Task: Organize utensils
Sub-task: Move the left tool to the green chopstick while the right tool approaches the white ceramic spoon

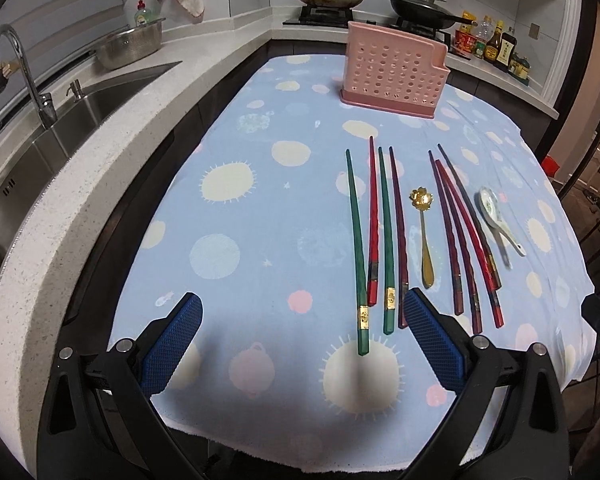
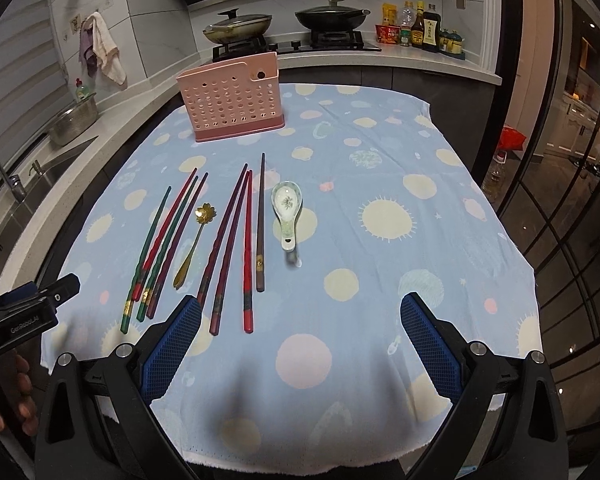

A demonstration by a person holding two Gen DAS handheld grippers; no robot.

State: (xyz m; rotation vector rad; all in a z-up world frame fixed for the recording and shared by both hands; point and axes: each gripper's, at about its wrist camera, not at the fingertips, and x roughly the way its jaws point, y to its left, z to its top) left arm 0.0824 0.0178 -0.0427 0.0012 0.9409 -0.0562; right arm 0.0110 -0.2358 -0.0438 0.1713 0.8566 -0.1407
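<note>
Tablecloth (image 2: 380, 264): pale blue with cream, pink and white dots, covers the whole table; kitchen counter and sink (image 1: 80, 100) lie to its left.
Holder (image 2: 232, 98): pink perforated utensil caddy, upright at the far end of the cloth, well apart from the cutlery.
Left gripper (image 1: 302, 342): jaws spread wide, holding nothing, over the near edge; its right pad sits just beside the near ends of the left chopstick group.
Right gripper (image 2: 300, 344): jaws spread wide, empty, near edge, its left pad close to the near ends of the right group.
Left chopsticks (image 1: 376, 236): four, green and red, side by side.
Right chopsticks (image 2: 240, 240): four, dark red and brown, possibly overlapping.
Ceramic spoon (image 2: 286, 206): white, rightmost, bowl far.
Gold spoon (image 2: 194, 240): flower-shaped bowl, between the two groups.
</note>
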